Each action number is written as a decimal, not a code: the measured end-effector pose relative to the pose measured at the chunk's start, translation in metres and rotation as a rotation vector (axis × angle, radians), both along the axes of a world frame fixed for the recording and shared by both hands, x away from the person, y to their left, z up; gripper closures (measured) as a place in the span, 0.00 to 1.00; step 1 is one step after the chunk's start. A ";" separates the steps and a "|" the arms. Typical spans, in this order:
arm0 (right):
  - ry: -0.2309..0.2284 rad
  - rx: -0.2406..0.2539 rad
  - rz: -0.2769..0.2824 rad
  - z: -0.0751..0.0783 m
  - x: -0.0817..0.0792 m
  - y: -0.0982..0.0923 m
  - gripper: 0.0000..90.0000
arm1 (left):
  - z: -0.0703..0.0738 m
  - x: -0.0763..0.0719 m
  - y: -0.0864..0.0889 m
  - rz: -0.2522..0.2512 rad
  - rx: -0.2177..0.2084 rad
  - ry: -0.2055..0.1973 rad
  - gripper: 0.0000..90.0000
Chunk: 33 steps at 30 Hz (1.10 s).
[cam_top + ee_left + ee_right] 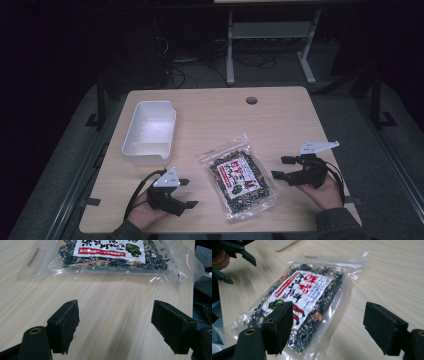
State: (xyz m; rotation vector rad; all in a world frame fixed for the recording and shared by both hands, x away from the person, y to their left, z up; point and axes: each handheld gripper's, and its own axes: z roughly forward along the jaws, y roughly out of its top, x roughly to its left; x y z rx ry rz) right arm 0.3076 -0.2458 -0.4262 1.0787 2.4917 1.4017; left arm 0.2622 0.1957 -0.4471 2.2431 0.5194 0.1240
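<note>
Your left hand-held gripper (186,193) sits low at the near-left of the counter (280,120), jaws spread wide, nothing between them. In the left gripper view the jaws frame bare wood, with the snack bag (112,257) lying well ahead of them, not touching.

Your right hand-held gripper (280,167) is at the near-right, jaws also apart and empty, pointed toward the bag. In the right gripper view the bag (304,302) lies flat just ahead of the jaws, and the one on that view's left overlaps its near corner. I can't tell whether it touches the plastic.

The snack bag (241,176) lies flat on the counter between your two grippers, near the front edge, angled slightly. It's clear plastic with dark contents and a white label with red print.

White bin (149,131) stands at the left of the counter, beyond your left gripper and well apart from the bag. It looks empty.

Cable hole (251,100) is near the far edge.
</note>
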 end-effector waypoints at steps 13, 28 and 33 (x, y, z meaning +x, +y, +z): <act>0.010 -0.071 0.065 0.041 0.050 0.025 0.26 | 0.002 0.000 0.002 0.007 -0.012 -0.008 0.24; 0.085 -0.192 0.129 0.060 0.129 0.083 0.30 | 0.002 0.001 0.005 0.006 -0.018 -0.005 0.24; 0.135 -0.211 0.104 0.045 0.152 0.093 0.36 | 0.003 0.001 0.005 0.004 -0.023 -0.003 0.24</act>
